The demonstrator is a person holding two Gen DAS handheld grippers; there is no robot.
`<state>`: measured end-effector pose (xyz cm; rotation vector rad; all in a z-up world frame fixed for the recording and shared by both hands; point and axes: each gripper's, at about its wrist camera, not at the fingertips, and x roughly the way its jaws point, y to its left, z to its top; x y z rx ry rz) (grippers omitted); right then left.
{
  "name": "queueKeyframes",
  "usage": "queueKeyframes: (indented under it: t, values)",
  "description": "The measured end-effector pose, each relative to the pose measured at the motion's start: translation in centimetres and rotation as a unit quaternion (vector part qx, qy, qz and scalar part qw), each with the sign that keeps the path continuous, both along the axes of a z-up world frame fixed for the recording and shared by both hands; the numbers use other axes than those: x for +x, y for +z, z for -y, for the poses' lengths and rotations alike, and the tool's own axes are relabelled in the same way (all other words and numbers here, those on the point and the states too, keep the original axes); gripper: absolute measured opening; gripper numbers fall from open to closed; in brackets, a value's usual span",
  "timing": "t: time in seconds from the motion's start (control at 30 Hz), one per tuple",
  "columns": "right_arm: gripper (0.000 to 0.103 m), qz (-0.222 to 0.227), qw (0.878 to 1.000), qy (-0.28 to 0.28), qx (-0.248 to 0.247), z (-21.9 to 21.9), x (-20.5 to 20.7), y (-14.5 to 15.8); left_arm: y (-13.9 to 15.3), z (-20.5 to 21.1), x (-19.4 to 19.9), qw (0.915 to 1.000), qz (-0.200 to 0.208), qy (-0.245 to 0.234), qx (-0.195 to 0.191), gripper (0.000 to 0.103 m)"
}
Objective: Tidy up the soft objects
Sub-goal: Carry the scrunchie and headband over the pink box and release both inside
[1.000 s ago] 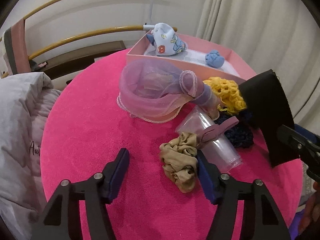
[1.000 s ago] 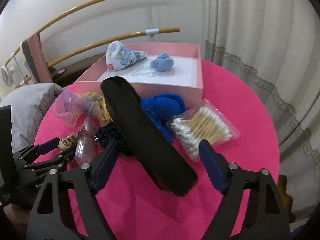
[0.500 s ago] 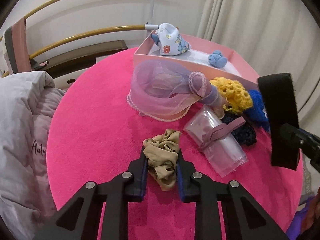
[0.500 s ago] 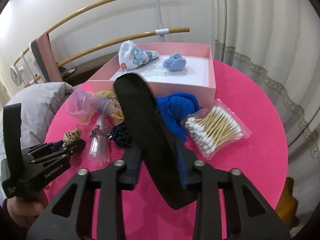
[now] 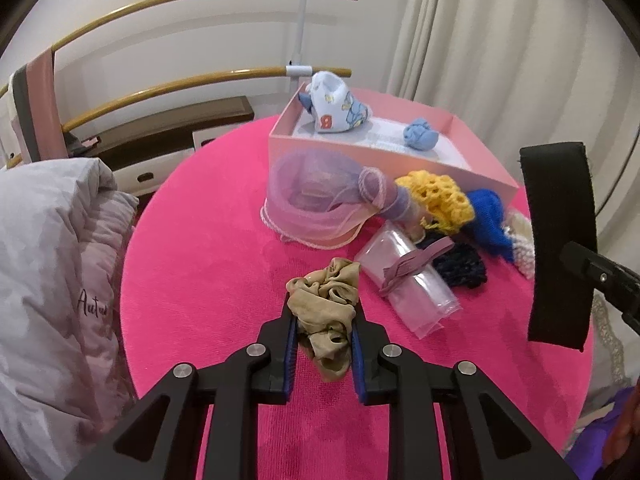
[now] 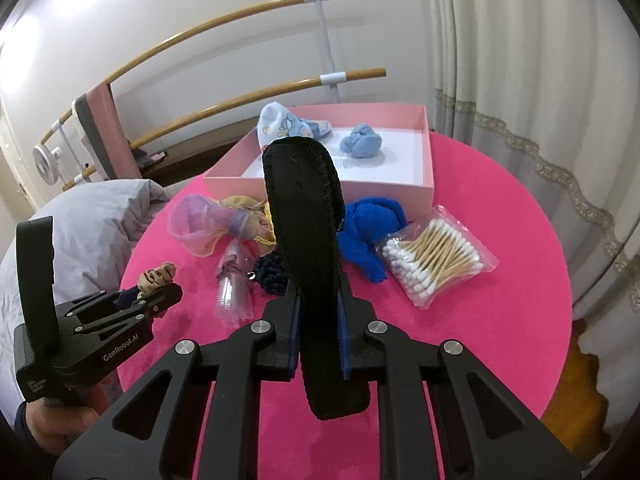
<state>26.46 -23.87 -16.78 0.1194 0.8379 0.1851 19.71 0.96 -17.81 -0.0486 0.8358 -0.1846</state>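
Above pink tabletop (image 5: pixel 208 248): left hand-held gripper (image 5: pixel 323 350) clamped on beige scrunchie (image 5: pixel 326 304), right hand-held gripper (image 6: pixel 319 334) clamped on black headband (image 6: pixel 308 240). Next: carry to pink box (image 5: pixel 356 152) at 12 o'clock.

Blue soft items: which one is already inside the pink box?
The small light-blue bundle, lying on the floor of the pink box. The royal-blue knit piece sits outside against the box's front wall; the navy crochet piece lies on the table.

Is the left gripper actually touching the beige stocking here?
Touching. In the left wrist view, the left gripper is shut on the beige stocking, both blue finger pads pressing into its bunched fabric, no gap on either side.
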Motion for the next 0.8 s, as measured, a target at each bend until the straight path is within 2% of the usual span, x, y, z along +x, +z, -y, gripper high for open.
queueKeyframes:
  t: [0.43, 0.8]
  values:
    - [0.014, 0.021, 1.0, 0.001, 0.018, 0.3, -1.3, 2.2, 4.6, 0.3, -2.8, 0.9994, 0.034, -0.011, 0.005, 0.019]
    - [0.014, 0.05, 0.999, 0.011, 0.019, 0.1, -0.4, 4.7, 8.5, 1.2, -2.0, 0.9968, 0.076, -0.018, 0.017, 0.019]
